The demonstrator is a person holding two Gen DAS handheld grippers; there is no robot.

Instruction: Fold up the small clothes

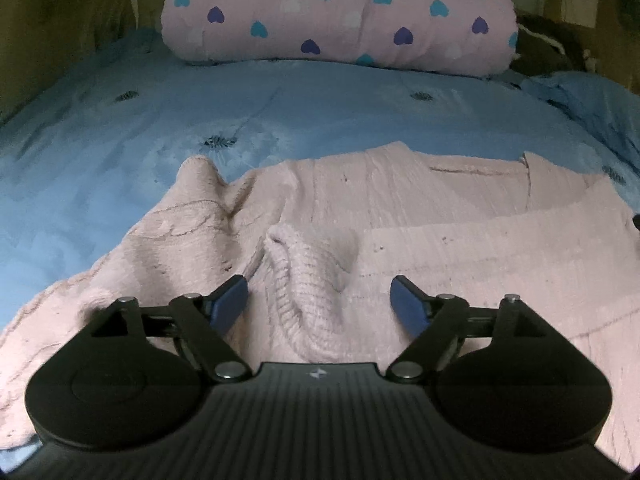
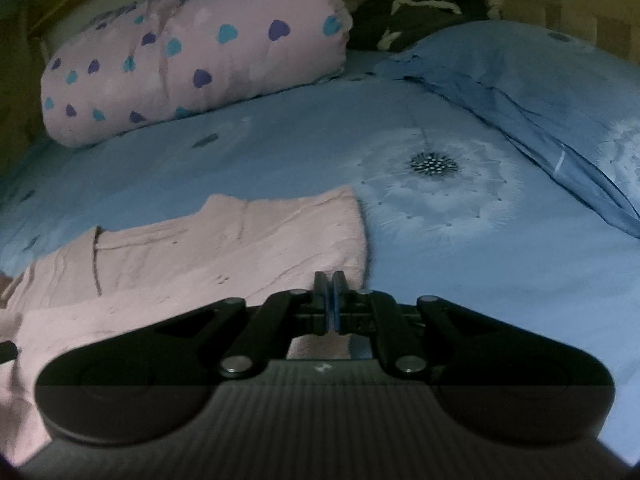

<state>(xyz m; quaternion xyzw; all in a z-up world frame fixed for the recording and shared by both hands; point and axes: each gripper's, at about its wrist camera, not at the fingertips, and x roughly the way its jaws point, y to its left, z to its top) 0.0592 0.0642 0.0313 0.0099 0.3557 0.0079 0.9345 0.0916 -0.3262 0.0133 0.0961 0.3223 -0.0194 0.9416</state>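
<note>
A small pink knitted sweater lies spread on the blue bedsheet. Its ribbed cuff rises in a fold right in front of my left gripper, which is open with the cuff between its blue pads. In the right wrist view the sweater lies to the left, partly folded with a straight right edge. My right gripper is shut at the sweater's near right edge. I cannot tell whether any fabric is pinched in it.
A rolled pink quilt with blue and purple hearts lies at the back of the bed. A blue pillow lies at the right, with dark clothing behind it. A wooden wall runs along the left side.
</note>
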